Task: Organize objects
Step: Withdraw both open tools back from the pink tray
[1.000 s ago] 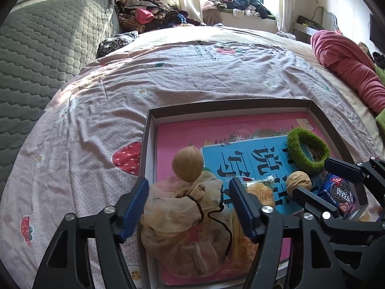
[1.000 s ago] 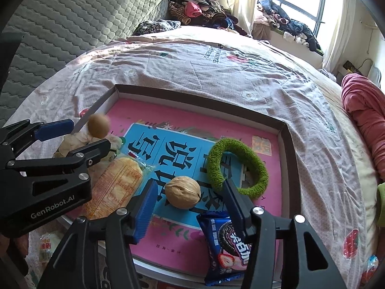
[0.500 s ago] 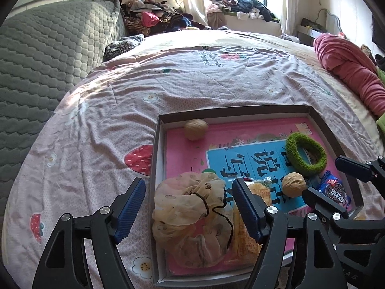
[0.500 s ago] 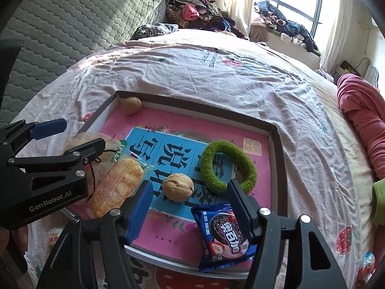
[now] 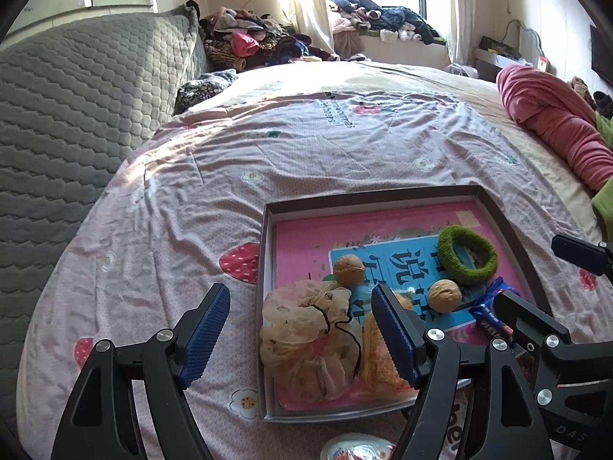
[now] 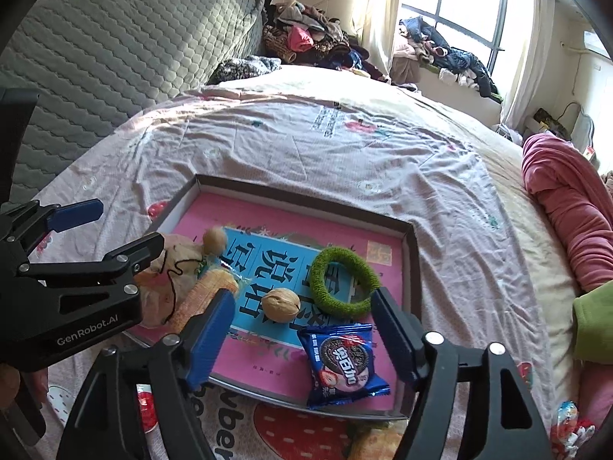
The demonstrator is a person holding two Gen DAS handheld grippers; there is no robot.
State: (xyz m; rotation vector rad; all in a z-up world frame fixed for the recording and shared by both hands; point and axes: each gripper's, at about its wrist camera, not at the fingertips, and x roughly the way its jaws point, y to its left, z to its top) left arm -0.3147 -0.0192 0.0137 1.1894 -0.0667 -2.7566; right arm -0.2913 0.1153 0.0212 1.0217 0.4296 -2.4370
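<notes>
a sunlit bedroom; on the bed's pink sheet (image 5: 291,145) lies a shallow box tray (image 6: 410,245). inside: a scrunchie (image 5: 310,326) at 7 o'clock, two walnuts (image 6: 281,304), a green hair ring (image 6: 341,283), a cookie packet (image 6: 343,364) at 5. left gripper (image 5: 300,326) open, empty; right gripper (image 6: 302,329) fingers opening, gripping nothing. wrapped snacks (image 6: 571,421) outside the tray remain, so likely mostly done.

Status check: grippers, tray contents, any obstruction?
Left gripper open, empty. Right gripper opening, empty. Two brown walnuts and green fuzzy ring inside shallow grey tray. Nothing blocking.
</notes>
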